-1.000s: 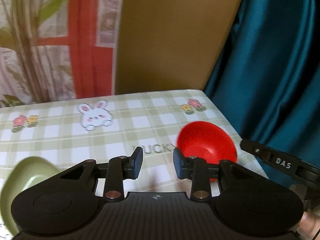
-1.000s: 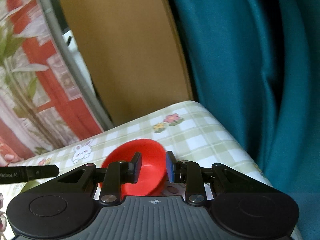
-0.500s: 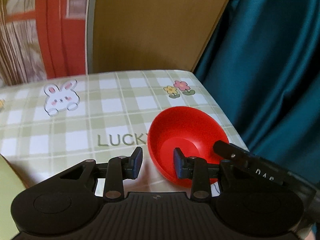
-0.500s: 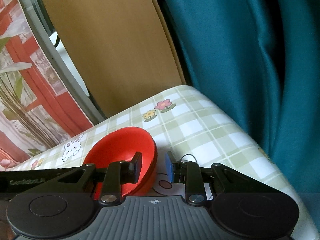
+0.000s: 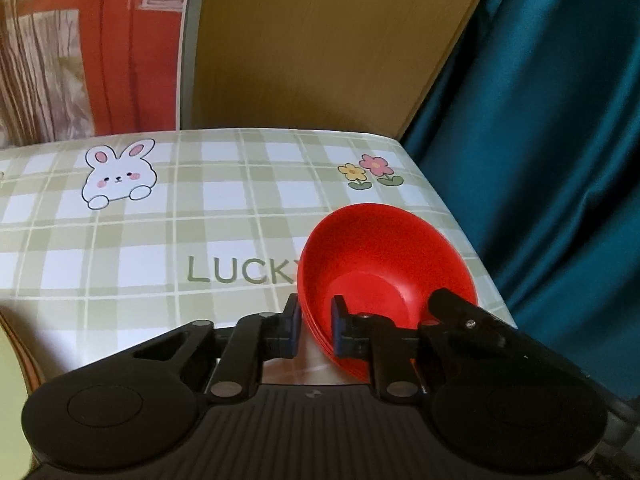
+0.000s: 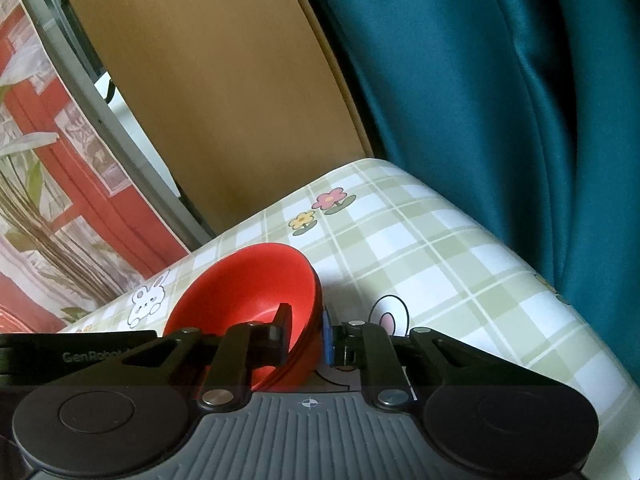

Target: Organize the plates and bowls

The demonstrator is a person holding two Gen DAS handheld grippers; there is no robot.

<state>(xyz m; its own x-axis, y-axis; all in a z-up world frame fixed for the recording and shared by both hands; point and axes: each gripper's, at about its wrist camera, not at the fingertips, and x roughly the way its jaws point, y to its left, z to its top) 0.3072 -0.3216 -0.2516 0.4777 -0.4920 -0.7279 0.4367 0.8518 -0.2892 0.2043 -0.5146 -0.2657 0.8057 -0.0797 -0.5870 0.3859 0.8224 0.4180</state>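
Note:
A red bowl (image 5: 384, 264) sits near the right edge of the checked table (image 5: 200, 216). My left gripper (image 5: 314, 322) straddles the bowl's left rim, one finger outside and one inside, jaws narrowly apart around it. In the right wrist view the same red bowl (image 6: 248, 288) has its right rim between the fingers of my right gripper (image 6: 306, 336), one finger inside and one outside. Stacked rims show at the bowl's near edge. The right gripper's finger (image 5: 464, 312) also shows in the left wrist view, inside the bowl.
A green plate's edge (image 5: 12, 392) shows at the far left. A brown board (image 5: 320, 40) and a teal curtain (image 5: 540, 120) stand behind and right of the table. The table's right edge lies close to the bowl.
Both grippers have moved in on the red bowl; the left now has the left rim between its fingers and the right has the right rim. The green plate has slid out of the left view.

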